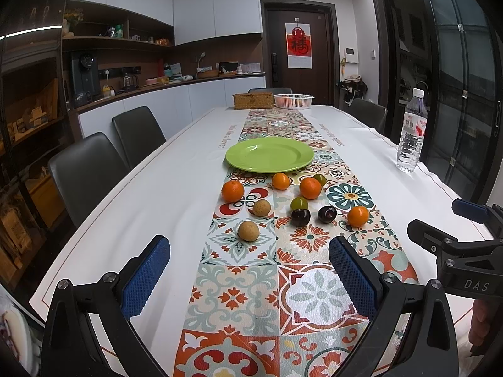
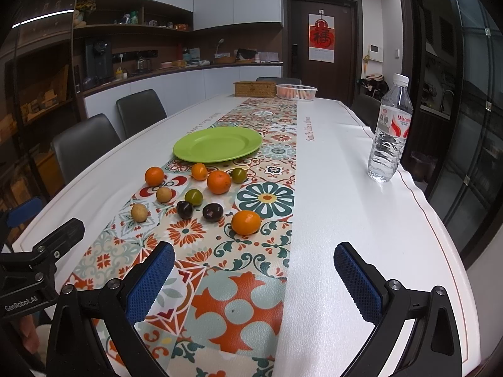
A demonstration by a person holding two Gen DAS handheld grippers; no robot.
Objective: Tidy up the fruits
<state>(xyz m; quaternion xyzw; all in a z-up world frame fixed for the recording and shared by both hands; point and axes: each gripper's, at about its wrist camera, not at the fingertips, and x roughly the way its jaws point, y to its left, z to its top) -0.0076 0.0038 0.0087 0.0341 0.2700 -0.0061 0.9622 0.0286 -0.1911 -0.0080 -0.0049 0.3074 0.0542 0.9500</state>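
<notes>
Glossy green plate (image 1: 269, 154) – round, smooth fruits (image 1: 309, 188) just beside it.

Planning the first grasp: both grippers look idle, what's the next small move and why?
Probably ease the right gripper forward and slightly left toward the nearest orange. Its jaws are open and empty, that fruit lies closest ahead on the runner, apart from the others, and the green plate is bare. The left gripper, also open, faces the tan fruit.
</notes>
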